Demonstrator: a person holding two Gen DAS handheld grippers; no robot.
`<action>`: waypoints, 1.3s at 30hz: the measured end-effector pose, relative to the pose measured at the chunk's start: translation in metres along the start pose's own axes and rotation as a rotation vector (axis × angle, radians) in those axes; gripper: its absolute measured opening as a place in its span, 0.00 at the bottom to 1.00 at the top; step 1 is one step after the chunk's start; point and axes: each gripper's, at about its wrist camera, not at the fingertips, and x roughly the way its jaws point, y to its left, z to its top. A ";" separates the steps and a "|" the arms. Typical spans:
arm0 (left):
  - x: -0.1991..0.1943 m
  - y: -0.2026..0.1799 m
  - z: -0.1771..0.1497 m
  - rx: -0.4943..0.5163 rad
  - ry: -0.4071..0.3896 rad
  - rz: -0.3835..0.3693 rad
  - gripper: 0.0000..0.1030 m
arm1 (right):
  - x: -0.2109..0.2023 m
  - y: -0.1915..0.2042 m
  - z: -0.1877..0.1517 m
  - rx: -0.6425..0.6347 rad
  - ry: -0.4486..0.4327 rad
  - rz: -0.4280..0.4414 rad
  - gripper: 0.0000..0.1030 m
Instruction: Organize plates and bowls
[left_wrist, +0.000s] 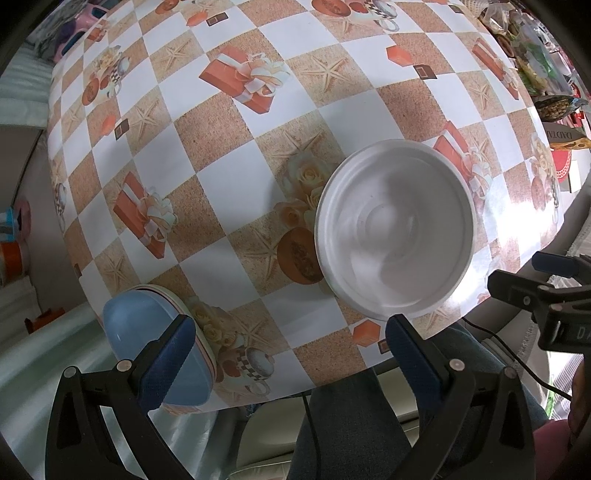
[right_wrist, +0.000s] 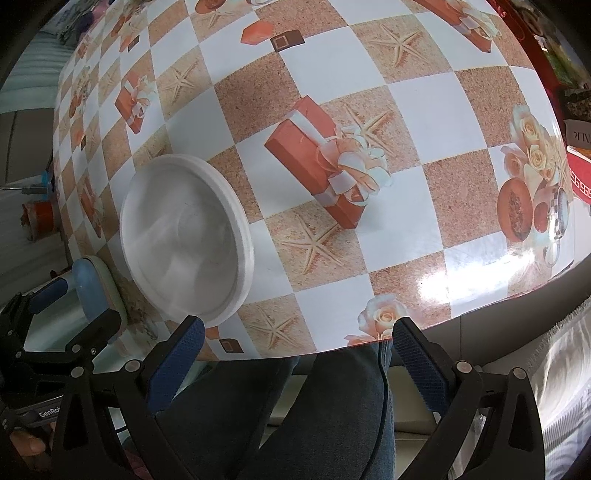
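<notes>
White bowl on bench, just beyond left gripper; blue plates beside its left finger; both grippers' fingers apart, empty; right gripper likewise.

A checkered-cloth table carries a white bowl near centre; at seven o'clock, seemingly stacked plates.

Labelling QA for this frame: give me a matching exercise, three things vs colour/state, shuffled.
Things:
1. bowl
2. stacked plates
3. left hand-held gripper

Colour or state:
A. open, holding nothing
B. white, standing alone near the table's near edge
C. blue on top, at the table's corner

Pairs: 1-B, 2-C, 3-A
</notes>
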 end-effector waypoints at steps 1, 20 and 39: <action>0.000 0.000 0.000 0.001 0.000 0.000 1.00 | 0.000 0.000 0.000 0.001 0.000 0.000 1.00; 0.004 -0.003 -0.006 -0.016 0.004 -0.016 1.00 | 0.006 -0.002 -0.007 -0.002 0.012 -0.013 1.00; 0.016 0.014 0.001 -0.146 -0.065 -0.070 1.00 | 0.016 0.013 0.000 -0.053 -0.017 -0.064 1.00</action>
